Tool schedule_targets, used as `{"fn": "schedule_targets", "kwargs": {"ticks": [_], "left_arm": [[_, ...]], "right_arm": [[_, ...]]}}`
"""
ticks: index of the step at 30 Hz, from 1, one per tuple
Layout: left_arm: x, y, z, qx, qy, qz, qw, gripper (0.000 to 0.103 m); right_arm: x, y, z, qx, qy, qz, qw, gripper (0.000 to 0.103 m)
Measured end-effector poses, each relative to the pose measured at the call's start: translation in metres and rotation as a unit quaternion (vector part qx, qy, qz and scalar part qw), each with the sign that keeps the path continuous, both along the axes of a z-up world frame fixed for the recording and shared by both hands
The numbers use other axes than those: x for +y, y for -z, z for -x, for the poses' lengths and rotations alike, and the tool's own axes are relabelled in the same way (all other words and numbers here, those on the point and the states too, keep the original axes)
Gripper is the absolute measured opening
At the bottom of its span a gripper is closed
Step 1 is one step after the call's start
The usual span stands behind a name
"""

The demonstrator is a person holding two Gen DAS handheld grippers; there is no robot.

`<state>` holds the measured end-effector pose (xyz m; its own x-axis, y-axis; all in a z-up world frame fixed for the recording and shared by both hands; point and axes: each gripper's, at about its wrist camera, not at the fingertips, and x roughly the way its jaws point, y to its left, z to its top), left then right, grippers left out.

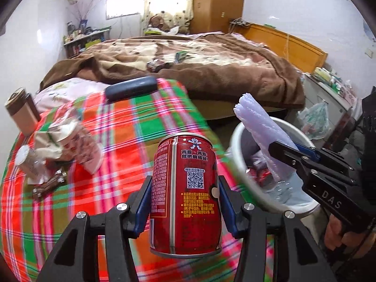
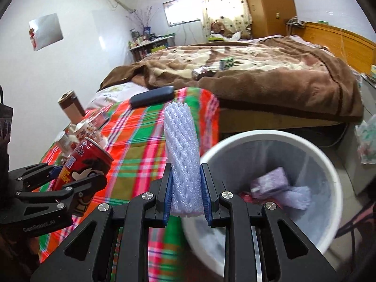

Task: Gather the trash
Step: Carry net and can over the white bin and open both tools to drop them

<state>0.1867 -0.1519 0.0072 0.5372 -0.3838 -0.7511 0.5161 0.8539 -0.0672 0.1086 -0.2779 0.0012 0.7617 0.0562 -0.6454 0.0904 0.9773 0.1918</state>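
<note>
Jaws, left gripper (image 1: 184, 202): clenched on a red can (image 1: 185, 195), blue pads on its two sides. Can upright in the left view, long axis vertical, top rim away from the camera, held above the plaid cloth (image 1: 131, 127). In the right view the same can (image 2: 82, 166) leans with its top up and rightward.

Jaws, right gripper (image 2: 185, 188): clenched on a white foam net (image 2: 182, 155). Net is a tube, long axis pointing up and forward from the pads, its free end uppermost, just left of the bin rim. In the left view the net (image 1: 260, 131) slants across the bin mouth.

Bin (image 2: 329, 169): white, round, beside the cloth's edge. Contents seen in the right view: a purple pack (image 2: 270, 182), a pale foam piece (image 2: 297, 196), something red beneath, not identifiable.

On the cloth: crumpled wrappers (image 1: 63, 141), a clear bottle on its side (image 1: 28, 162), a brown cup (image 1: 22, 112), a dark case (image 1: 131, 90).

Beyond: bed with brown blanket (image 1: 211, 70).

Left view alone shows the hand (image 1: 340, 232) holding the right gripper.
</note>
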Motion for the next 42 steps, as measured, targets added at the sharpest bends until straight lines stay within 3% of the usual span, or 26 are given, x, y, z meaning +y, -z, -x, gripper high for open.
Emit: {"fn": "schedule_targets", "kwargs": {"ticks": [18, 28, 30, 32, 33, 42], "left_arm": [[-0.114, 0.022, 0.025, 0.030, 0.075, -0.006, 0.9967, 0.052], [-0.138, 0.032, 0.027, 0.037, 0.088, -0.006, 0.9954, 0.053], [-0.139, 0.030, 0.027, 0.033, 0.088, -0.005, 0.9956, 0.058], [-0.137, 0.030, 0.027, 0.034, 0.085, -0.001, 0.9958, 0.067], [-0.136, 0.029, 0.027, 0.035, 0.085, 0.000, 0.9957, 0.068], [-0.118, 0.022, 0.028, 0.024, 0.072, 0.006, 0.9971, 0.068]], "right_arm": [[-0.070, 0.018, 0.018, 0.043, 0.087, 0.023, 0.995, 0.023], [-0.087, 0.034, 0.020, 0.082, 0.099, 0.022, 0.991, 0.025], [-0.088, 0.035, 0.022, 0.083, 0.103, 0.022, 0.991, 0.030], [-0.088, 0.034, 0.024, 0.084, 0.101, 0.020, 0.991, 0.051], [-0.088, 0.033, 0.025, 0.080, 0.101, 0.017, 0.991, 0.055], [-0.085, 0.027, 0.030, 0.067, 0.101, 0.013, 0.993, 0.055]]}}
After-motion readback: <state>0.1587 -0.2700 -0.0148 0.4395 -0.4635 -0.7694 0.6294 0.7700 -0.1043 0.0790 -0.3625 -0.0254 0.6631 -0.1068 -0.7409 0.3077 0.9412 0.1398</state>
